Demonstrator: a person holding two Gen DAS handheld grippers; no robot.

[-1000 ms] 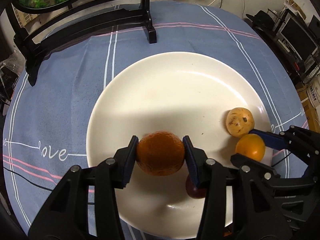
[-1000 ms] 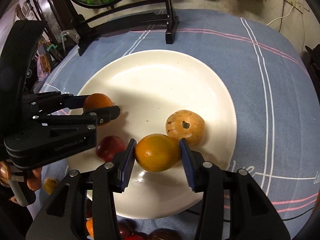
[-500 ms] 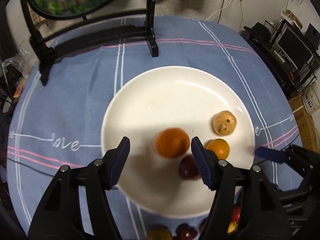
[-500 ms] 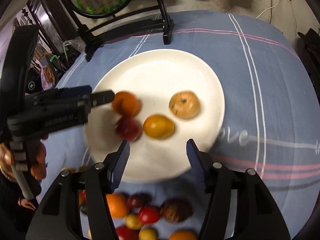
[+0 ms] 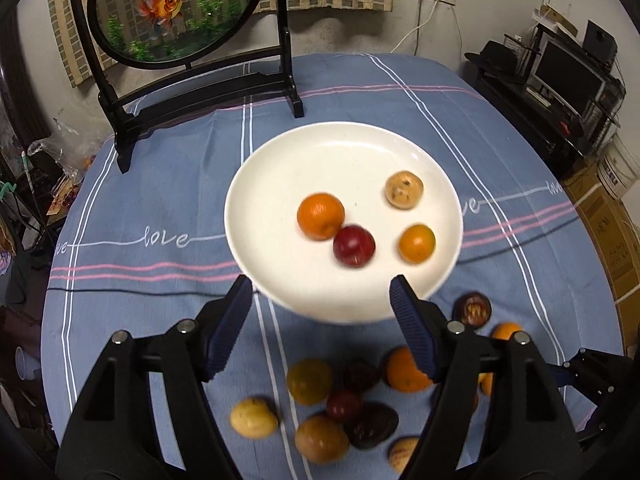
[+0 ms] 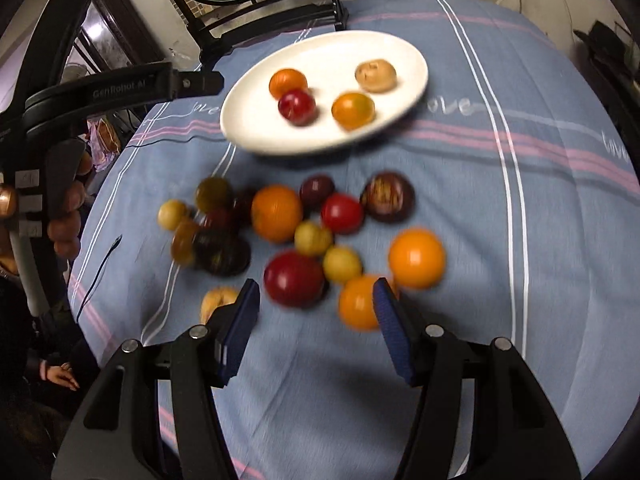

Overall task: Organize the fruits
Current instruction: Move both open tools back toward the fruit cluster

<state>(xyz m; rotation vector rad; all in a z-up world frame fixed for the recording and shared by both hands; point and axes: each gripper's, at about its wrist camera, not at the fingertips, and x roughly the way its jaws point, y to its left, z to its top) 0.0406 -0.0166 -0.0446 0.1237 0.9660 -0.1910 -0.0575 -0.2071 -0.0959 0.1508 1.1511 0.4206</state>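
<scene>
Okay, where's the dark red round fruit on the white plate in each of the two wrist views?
Left wrist: the dark red round fruit lies on the round white plate, lower centre, touching the orange fruit.
Right wrist: the same fruit sits on the plate's left half, upper centre of the picture.
Shared landmark: the pale speckled brown fruit on the plate's far right side.

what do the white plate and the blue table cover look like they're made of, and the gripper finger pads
The white plate looks like glazed ceramic, possibly melamine: smooth, with glossy highlights along its rim. The table cover looks like woven cotton-type cloth: matte, creased, with striped lines and stitched-looking "love" lettering. The left gripper finger pads look like ribbed blue rubber or soft plastic, matte, on black plastic arms.
</scene>
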